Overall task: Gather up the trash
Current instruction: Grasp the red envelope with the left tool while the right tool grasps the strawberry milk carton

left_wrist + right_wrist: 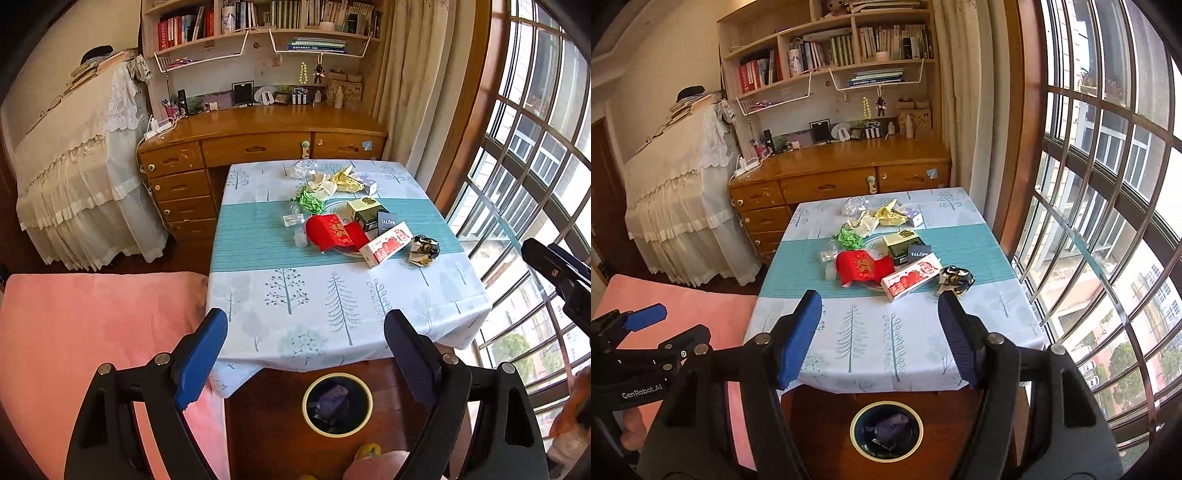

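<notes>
Judging by how things lay, the collecting had barely begun. Nearly all the trash sat on the counter [288,295], heaped around a plate [338,206] at its middle. Against the plate's near side lay a red packet [332,232] and a red-and-white carton [386,243]; just beyond the carton, toward the window, sat a crumpled black-and-gold wrapper [424,249]. On the plate's far side were green paper [310,201], cream and yellow crumpled papers [334,181], clear plastic [303,170] and a small white-and-purple box [365,183]. A pale box [364,206] and a black box [386,221] rested at the plate's window side.

On the floor, below the counter's near edge, stood a round bin [337,404], and something dark and purplish already lay inside, so at least a piece or two seemed done.

Both tools hung back from the counter, over its near edge and above the bin. The left tool [306,328] was spread wide and carried nothing; the right tool [879,306] likewise gaped wide and empty. Almost everything was left to clear.
</notes>
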